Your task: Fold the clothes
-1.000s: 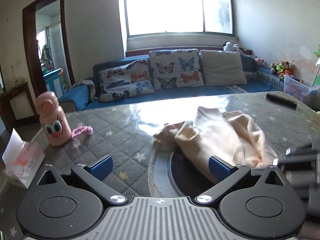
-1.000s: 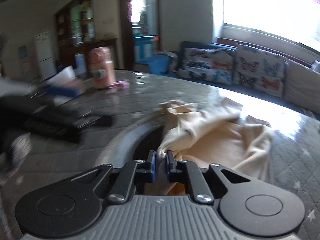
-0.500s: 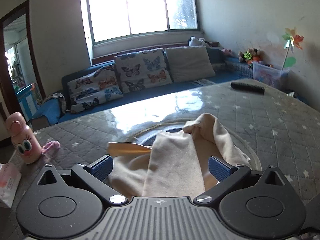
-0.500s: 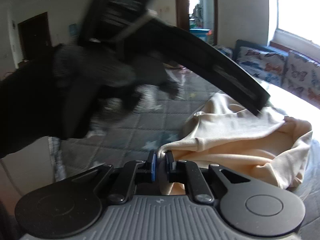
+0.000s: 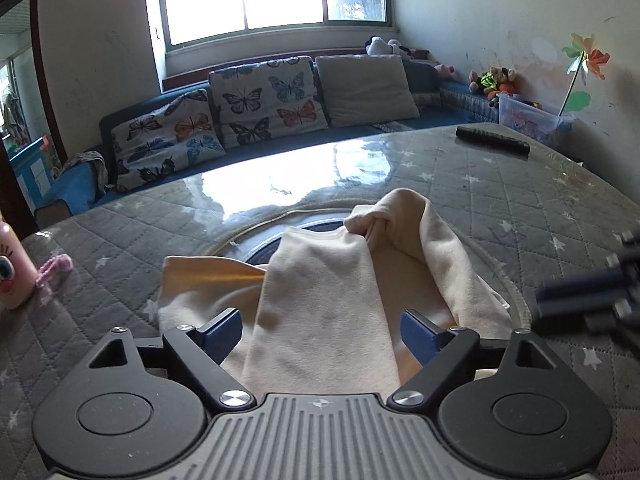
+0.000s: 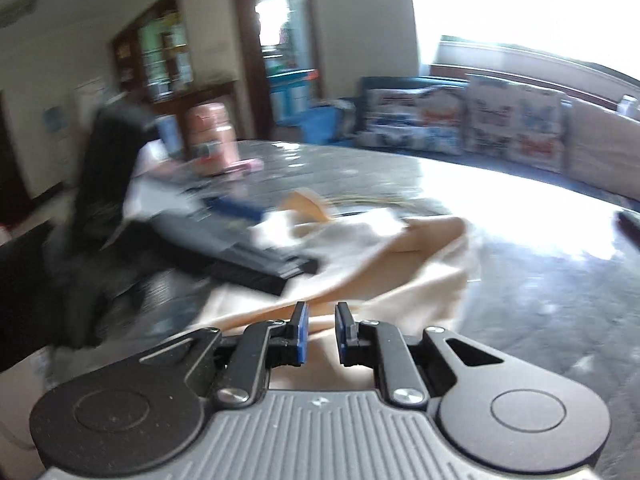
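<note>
Cream garment (image 5: 320, 312) lies crumpled at lower centre on the quilted tabletop (image 5: 520, 208). Left gripper (image 5: 320, 330) spread wide, straddling cloth. Right gripper (image 6: 319, 334) slightly parted, grasp indeterminate. Fabric judged light, limp; take hold at a hem corner.

No legible text, labels, brands or numbers in either view. Left wrist view: pink bottle (image 5: 10, 272) at 9 o'clock carries a painted cartoon eye and mouth, no lettering. Right wrist view is motion-blurred; papers on the cabinet glass at 11 o'clock cannot be read.
</note>
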A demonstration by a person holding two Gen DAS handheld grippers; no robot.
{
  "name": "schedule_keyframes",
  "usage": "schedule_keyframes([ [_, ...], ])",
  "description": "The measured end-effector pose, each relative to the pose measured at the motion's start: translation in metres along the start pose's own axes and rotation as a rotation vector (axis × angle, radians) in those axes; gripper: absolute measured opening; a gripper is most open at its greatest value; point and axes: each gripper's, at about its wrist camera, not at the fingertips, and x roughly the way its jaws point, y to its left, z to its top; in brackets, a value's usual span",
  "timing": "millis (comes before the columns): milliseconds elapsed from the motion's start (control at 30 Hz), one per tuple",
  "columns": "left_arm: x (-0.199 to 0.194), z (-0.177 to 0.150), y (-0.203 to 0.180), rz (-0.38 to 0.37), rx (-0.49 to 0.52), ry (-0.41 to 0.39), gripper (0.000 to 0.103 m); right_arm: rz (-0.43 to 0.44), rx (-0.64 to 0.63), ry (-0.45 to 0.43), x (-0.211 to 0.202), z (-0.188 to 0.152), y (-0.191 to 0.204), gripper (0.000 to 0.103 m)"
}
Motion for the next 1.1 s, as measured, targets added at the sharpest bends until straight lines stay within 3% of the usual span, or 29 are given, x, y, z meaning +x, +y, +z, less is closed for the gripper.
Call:
schedule_keyframes([
  [67,0.006,0.000,-0.002,-0.006,0.006,0.009,0.084,-0.045,0.038,0.009,0.013,0.009,-0.015,0.024],
  [133,0.011,0.000,-0.004,-0.010,0.005,0.019,0.082,-0.091,0.092,0.019,0.027,0.013,-0.035,0.026],
  [200,0.016,-0.001,-0.003,-0.010,0.003,0.031,0.080,-0.101,0.143,0.030,0.041,0.013,-0.050,0.026],
  [300,0.021,-0.003,-0.002,-0.007,0.004,0.042,0.080,-0.119,0.191,0.026,0.063,0.018,-0.070,0.035],
  [600,0.028,-0.005,0.001,0.000,-0.009,0.048,0.074,-0.137,0.281,0.053,0.121,0.034,-0.101,0.035],
  [667,0.029,-0.005,0.001,-0.001,-0.010,0.048,0.061,-0.140,0.293,0.068,0.133,0.035,-0.102,0.034],
  [733,0.029,-0.004,0.002,-0.004,-0.012,0.048,0.047,-0.152,0.290,0.073,0.138,0.035,-0.101,0.015],
  [867,0.026,-0.004,0.004,-0.002,-0.011,0.033,0.016,-0.198,0.256,0.063,0.133,0.034,-0.093,0.006],
  [967,0.021,-0.004,0.006,0.009,-0.009,0.011,0.006,-0.231,0.221,0.039,0.118,0.035,-0.088,0.005],
  [1100,0.008,-0.001,0.012,0.028,-0.023,-0.021,0.004,-0.280,0.205,0.023,0.092,0.031,-0.087,0.005],
])
